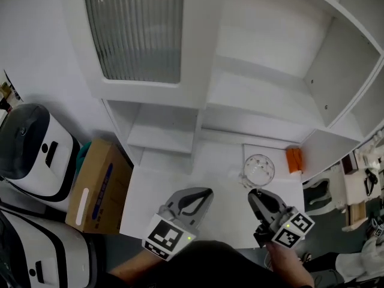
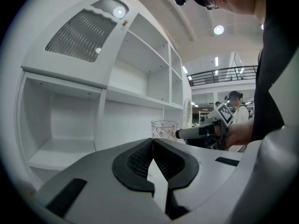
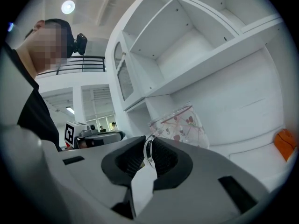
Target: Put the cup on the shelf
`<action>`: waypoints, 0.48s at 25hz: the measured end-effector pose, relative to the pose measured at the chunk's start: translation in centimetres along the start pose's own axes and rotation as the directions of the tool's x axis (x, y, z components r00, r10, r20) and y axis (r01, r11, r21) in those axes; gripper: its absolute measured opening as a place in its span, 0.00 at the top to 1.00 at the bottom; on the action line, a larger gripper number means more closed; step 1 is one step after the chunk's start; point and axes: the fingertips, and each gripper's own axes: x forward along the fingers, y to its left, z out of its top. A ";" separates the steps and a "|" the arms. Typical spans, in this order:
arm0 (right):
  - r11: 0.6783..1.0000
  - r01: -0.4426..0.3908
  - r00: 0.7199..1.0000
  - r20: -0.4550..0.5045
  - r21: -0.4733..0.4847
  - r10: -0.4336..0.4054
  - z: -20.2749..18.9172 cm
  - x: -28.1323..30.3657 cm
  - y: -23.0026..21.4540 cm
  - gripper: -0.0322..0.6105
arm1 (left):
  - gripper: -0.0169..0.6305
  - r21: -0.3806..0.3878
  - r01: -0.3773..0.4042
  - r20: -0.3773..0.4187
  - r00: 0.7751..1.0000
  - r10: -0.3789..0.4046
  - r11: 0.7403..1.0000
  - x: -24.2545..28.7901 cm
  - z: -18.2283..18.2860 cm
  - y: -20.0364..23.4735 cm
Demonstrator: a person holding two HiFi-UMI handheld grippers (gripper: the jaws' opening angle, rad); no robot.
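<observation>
Shows, at left, a cardboard box (image 1: 99, 188) against the white shelf unit (image 1: 162, 134). Shows the left gripper (image 1: 208, 192) above the bench (image 1: 150, 203), closed on nothing. Places the cup (image 1: 259, 170), clear glass with red motifs, below the open shelves, handle pinched in the right gripper (image 1: 254, 192), orange object (image 1: 294, 159) just beside. Leaves base contact with the bench unclear.
</observation>
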 end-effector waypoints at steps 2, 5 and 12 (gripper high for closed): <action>1.000 -0.003 1.000 0.006 0.007 0.003 0.4 1.4 1.1 0.88 | 0.95 0.006 0.024 0.004 1.000 -0.024 1.000 -1.0 0.2 1.2; 1.000 -0.015 1.000 0.009 0.008 0.015 1.0 2.8 2.4 0.88 | 0.95 0.002 0.040 0.006 0.999 -0.040 0.999 -2.1 0.4 2.6; 0.988 -0.152 0.987 0.055 0.039 0.150 2.9 3.7 4.0 0.91 | 0.95 -0.034 -0.016 0.128 0.992 0.020 0.999 -1.0 2.4 4.7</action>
